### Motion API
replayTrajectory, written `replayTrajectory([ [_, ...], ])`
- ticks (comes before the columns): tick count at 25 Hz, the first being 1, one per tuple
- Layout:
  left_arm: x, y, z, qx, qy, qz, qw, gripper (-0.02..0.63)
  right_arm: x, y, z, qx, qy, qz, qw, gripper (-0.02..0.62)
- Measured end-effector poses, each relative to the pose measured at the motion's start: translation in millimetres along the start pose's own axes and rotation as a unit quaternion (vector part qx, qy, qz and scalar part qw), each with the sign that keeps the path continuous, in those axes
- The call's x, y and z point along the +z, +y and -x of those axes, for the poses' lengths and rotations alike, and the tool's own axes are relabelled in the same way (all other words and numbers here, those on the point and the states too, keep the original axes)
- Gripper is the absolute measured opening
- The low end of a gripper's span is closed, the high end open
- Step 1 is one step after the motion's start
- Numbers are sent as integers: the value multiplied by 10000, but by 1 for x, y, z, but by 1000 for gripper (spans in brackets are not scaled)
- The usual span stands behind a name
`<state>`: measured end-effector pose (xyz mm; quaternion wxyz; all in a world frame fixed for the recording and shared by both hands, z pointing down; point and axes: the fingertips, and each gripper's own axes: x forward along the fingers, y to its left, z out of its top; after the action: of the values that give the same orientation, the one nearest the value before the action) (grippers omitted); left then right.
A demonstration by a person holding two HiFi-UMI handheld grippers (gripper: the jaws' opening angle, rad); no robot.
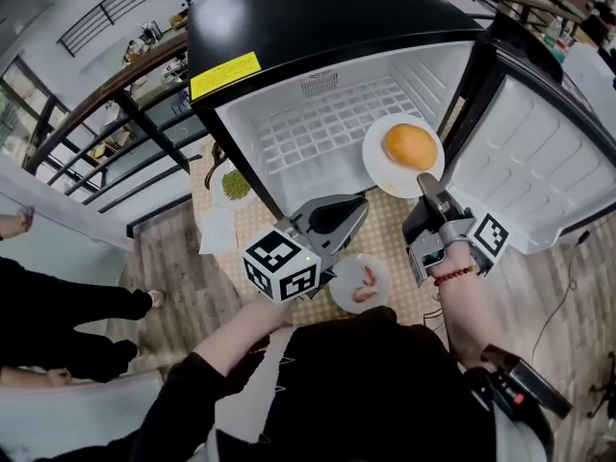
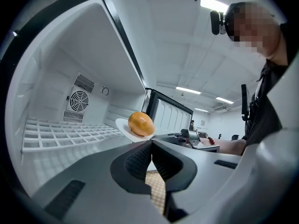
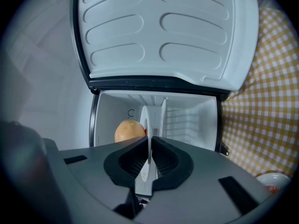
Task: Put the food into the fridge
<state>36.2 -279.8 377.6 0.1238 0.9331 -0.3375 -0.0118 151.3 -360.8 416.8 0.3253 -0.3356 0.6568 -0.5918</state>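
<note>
1. step in hand, as i read it: sliding the white plate (image 1: pixel 383 173) with what looks like a bun (image 1: pixel 410 146) into the open fridge (image 1: pixel 289 27) and setting it on the wire shelf (image 1: pixel 327 128).
2. right hand-held gripper (image 1: pixel 424 183) — jaws almost together, pinching the plate's near rim. in the right gripper view the rim shows as a thin white line between the pads, with the bun just to its left.
3. the plate hangs at the mouth of the fridge, over the front of the shelf and beside the open door (image 1: pixel 525 162). whether it touches the wires i cannot tell.
4. to do it well:
   - keep the plate level, since only 1 edge is gripped and the bun sits loose.
   - carry it deep enough for the door to close.
   - lower it until the base rests on the wires, and only then part the jaws.
   - draw straight back so the rim is not dragged along.
5. left hand-held gripper (image 1: pixel 348 212) — jaws closed on nothing, low in front of the fridge, left of the plate and apart from it.
6. 2 more dishes sit on the checked desk (image 1: pixel 385 221): a plate with pink pieces (image 1: pixel 361 282) near the grippers, and a plate with green food (image 1: pixel 234 185) left of the fridge.
</note>
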Motion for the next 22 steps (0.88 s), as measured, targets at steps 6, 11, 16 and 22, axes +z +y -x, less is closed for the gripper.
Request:
replayTrajectory([
  [6,-4,18,2,-343,165,-5,9993,15,0,-16,-20,-228,-381,-52,9990,26],
  [11,-7,20,6,-602,146,29,9981,15,2,-22,-26,-487,-662,71,9966,26],
  [16,2,37,10,-800,232,213,9963,15,0,-17,-54,-819,-824,24,9932,26],
  [22,-7,34,15,-1222,404,154,9916,15,5,-23,-66,-1120,-1026,129,9883,26],
])
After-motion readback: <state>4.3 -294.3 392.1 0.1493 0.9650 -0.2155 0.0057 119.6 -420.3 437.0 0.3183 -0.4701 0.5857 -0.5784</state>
